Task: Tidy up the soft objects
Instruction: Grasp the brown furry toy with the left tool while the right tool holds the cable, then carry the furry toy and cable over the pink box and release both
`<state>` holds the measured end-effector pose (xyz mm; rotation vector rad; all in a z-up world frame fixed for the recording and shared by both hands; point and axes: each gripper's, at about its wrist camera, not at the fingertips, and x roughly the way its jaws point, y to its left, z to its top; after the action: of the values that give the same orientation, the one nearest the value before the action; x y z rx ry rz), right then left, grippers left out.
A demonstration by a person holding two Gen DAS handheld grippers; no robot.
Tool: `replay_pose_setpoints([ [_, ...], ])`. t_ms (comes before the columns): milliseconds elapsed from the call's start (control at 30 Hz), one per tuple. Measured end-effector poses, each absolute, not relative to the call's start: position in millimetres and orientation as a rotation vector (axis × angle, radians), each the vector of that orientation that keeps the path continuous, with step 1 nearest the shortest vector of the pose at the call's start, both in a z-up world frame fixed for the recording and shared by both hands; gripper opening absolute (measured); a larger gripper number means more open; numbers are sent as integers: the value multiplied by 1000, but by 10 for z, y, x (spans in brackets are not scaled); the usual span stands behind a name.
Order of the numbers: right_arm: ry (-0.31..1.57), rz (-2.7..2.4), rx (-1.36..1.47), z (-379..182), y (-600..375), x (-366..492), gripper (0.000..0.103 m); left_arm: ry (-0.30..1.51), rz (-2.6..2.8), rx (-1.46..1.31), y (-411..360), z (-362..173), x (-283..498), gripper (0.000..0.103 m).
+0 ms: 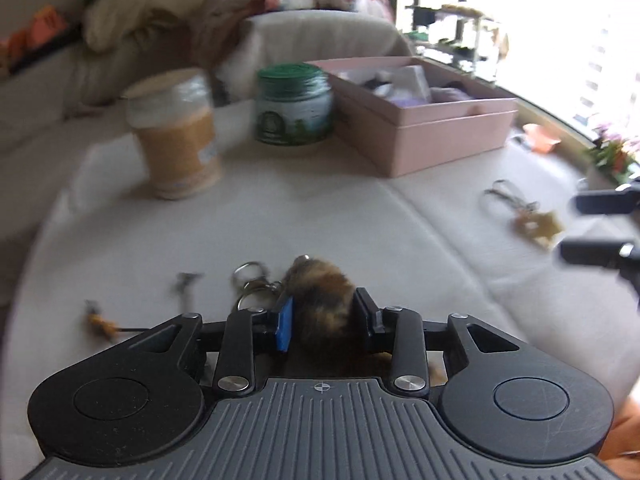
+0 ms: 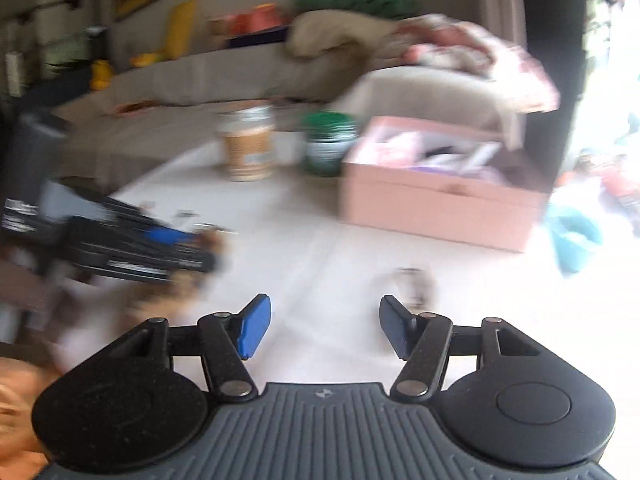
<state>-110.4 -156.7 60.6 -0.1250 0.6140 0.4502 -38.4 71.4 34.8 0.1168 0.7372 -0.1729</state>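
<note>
Clearly, the sorting is only partly done. A brown furry pompom keychain (image 1: 322,300) is clamped between the pads of the left gripper (image 1: 322,314), its metal rings (image 1: 254,284) trailing to the left just above the white-covered table (image 1: 320,216). It is judged to be lifted or about to be carried, though whether it is clear of the cloth cannot be told from the left wrist view.

Farther off and to the right, a pink box (image 1: 432,136) stands open, with pale and purple items already seen inside; these are taken to be soft things put away, but the blur keeps them from being identified. A lidded paper cup (image 1: 176,132) and a green-lidded jar (image 1: 294,106) stand to the left of the box.

The right gripper (image 2: 324,328) is held with its blue pads apart and nothing between them. Just beyond it a small ringed object (image 2: 412,286) lies on the table, too smeared to be named. In the left wrist view another keychain with a pale star-shaped charm (image 1: 536,224) is seen near the right edge, and small clips (image 1: 100,320) remain at the near left.

What is left, then, is judged to be the placing of the pompom in the box and the gathering of the remaining loose pieces.
</note>
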Motion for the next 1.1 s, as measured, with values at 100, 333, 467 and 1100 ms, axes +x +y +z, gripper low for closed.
replay_pose_setpoints([
  [100,615,412,-118,564,-1707,-1066,61,741,-80,138,953,371,-416,39],
  [333,603,385,-73,440,-1635,-801,65,742,10,71,1329,367,-428,47],
  [467,620,327,-58,335,-1605,-610,65,728,7,-1,1460,351,-412,50],
  [1100,677,395,-30,619,-1688,-672,5,610,-105,-30,1324,350,-808,18],
])
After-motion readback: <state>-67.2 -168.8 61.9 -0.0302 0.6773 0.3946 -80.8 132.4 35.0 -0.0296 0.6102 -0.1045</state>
